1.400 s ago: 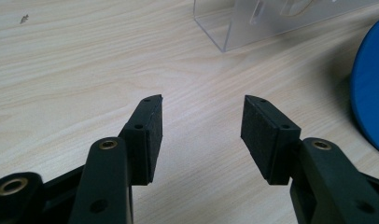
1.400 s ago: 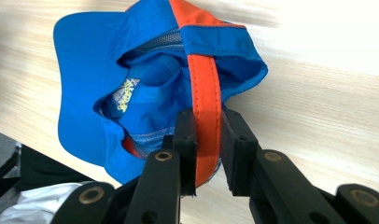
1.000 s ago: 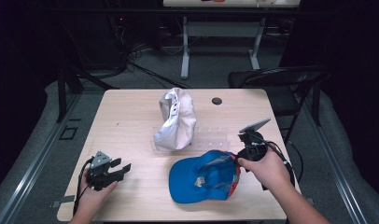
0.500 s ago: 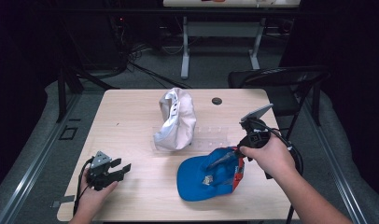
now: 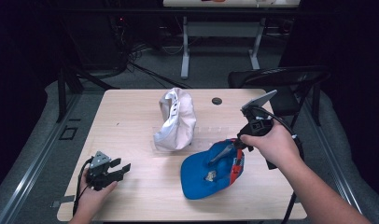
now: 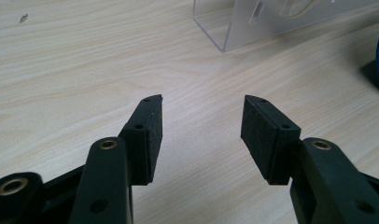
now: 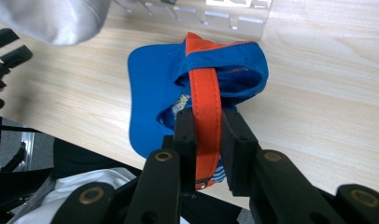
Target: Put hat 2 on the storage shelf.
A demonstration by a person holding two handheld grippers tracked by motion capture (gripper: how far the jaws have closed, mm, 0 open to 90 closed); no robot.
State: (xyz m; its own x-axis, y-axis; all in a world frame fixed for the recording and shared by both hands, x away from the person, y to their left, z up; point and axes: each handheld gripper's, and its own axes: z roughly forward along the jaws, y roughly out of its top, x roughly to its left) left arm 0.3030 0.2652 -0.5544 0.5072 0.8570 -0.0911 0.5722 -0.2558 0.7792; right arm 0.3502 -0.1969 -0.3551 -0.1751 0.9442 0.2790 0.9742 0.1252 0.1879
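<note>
The blue cap (image 5: 211, 170) is held at the right side of the counter (image 5: 131, 116), its back lifted while the brim lies near the front edge. The right tool (image 7: 207, 135) is pinched on the orange strap (image 7: 205, 107) alone, and that narrow hold is judged the main risk: the strap could slide between the pads if the cap is swung, so that the cap is dropped or twisted round. Because the brim appears to rest on the wood, it may be dragged and folded under if the lift is made too low. The white cap (image 5: 174, 119) is perched on the clear stand (image 6: 271, 18) just beside the blue one, and could be knocked off if the load is carried across carelessly. The left tool (image 5: 114, 170), spread and empty, is rested near the front left corner, well apart from both caps, so no support can be lent quickly if the grip fails.
</note>
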